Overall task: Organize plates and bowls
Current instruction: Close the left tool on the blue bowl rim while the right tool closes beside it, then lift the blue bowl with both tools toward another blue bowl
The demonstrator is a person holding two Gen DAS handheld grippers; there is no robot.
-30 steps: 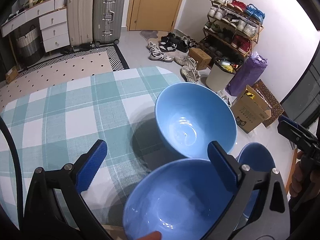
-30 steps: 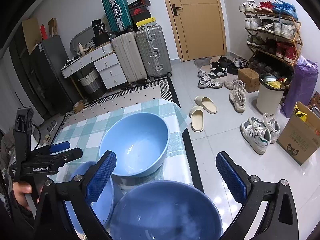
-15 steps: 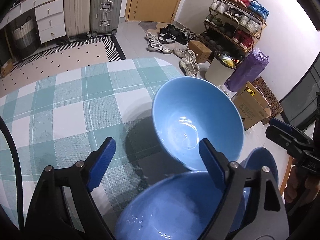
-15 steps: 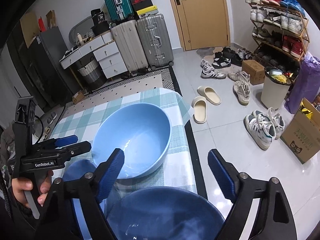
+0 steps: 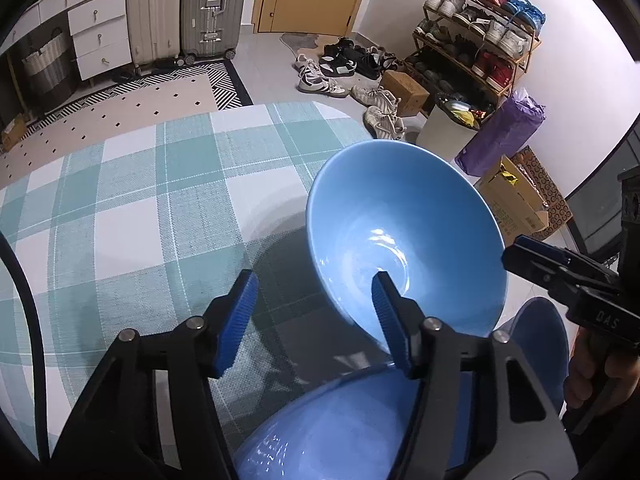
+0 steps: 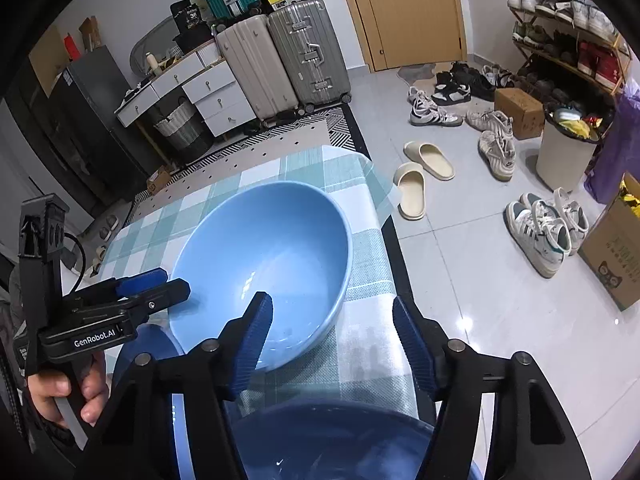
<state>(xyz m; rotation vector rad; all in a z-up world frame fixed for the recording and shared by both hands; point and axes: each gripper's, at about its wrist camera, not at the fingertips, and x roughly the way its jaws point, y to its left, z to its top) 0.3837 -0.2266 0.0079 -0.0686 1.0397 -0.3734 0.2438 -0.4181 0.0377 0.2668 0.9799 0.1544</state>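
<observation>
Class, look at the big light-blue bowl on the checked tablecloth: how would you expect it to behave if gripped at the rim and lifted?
The bowl looks glossy, with sharp highlights, so probably glazed ceramic: rigid, but slippery between flat pads. It is wide, so a rim grip would likely let it swing. It sits near the table edge above a tiled floor; a slip may well break it.
</observation>
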